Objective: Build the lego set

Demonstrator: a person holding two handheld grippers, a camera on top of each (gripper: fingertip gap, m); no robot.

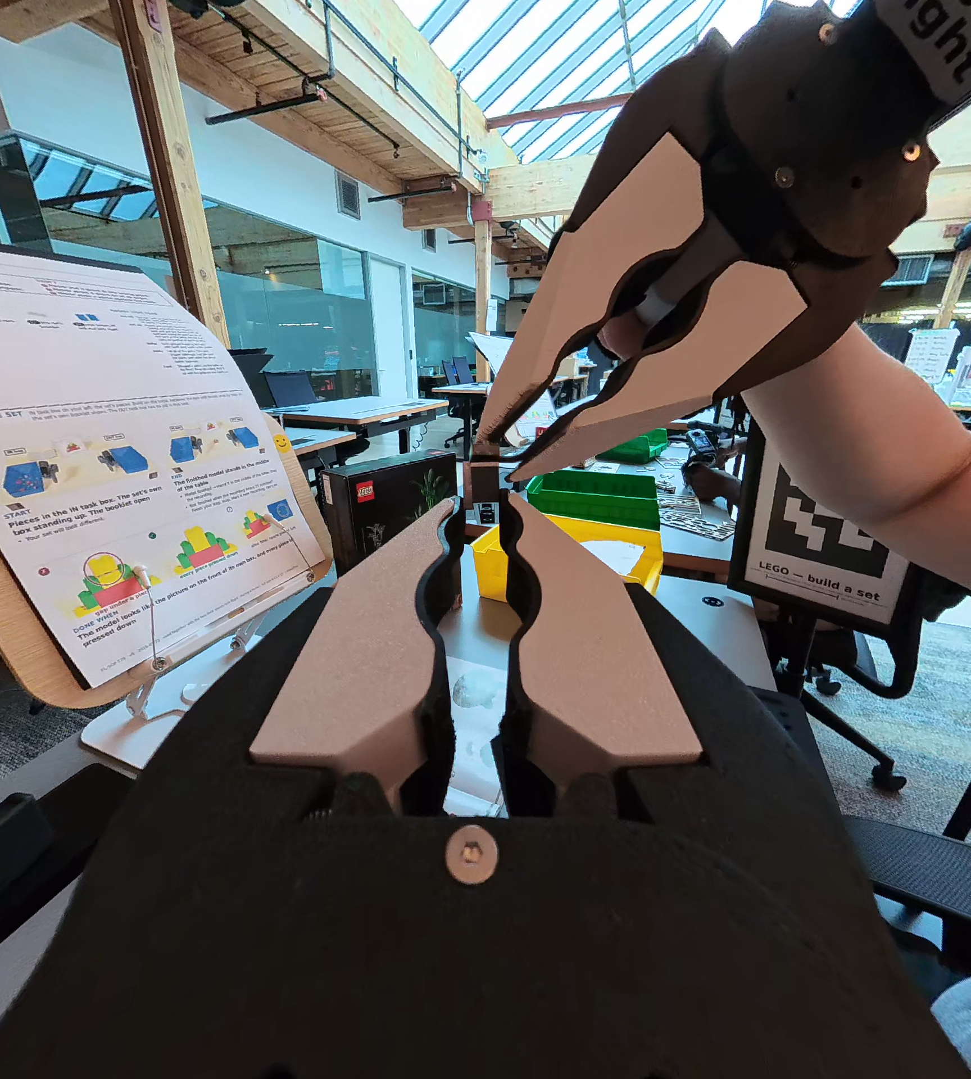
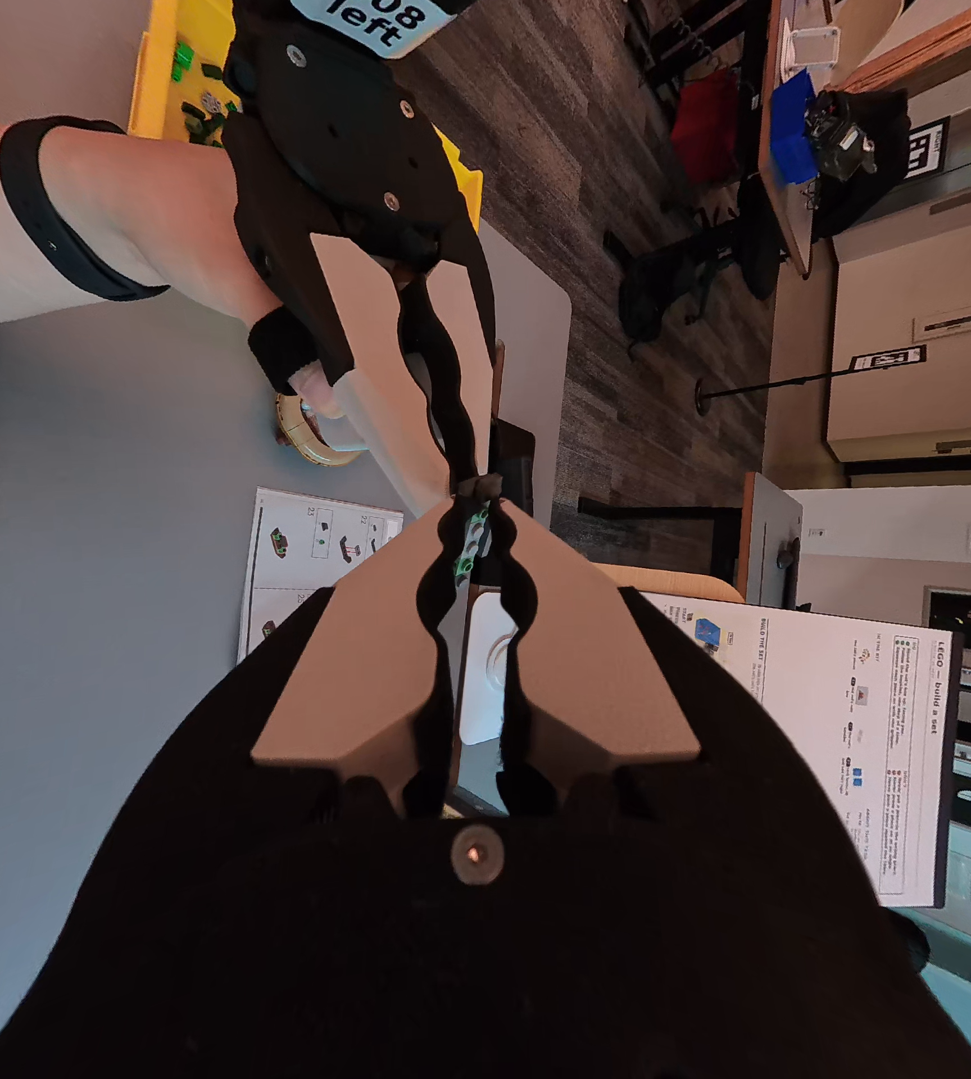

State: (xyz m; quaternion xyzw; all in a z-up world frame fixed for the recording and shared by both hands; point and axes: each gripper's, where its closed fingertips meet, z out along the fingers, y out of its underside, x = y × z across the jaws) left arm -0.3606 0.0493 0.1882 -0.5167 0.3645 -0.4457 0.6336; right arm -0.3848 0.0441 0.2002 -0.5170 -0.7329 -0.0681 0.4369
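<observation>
- Left gripper (image 1: 482, 502): jaws clamped on a small brown brick assembly (image 1: 484, 480), held in the air above the table.
- Right gripper (image 2: 474, 507): jaws closed on a thin brown piece (image 1: 486, 450), meeting the assembly from above.
- Handling: light, rigid, likely slippery; best pinched on flat sides.
- Nearby: instruction booklet (image 2: 319, 543), yellow bin (image 1: 641, 563), green bin (image 1: 600, 496), set box (image 1: 390, 514); nothing blocks the join.

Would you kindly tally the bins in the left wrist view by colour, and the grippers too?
Yellow bin: 1
Green bins: 2
Grippers: 2, the left gripper and the right gripper, both shut on brown lego
Total: 5
</observation>
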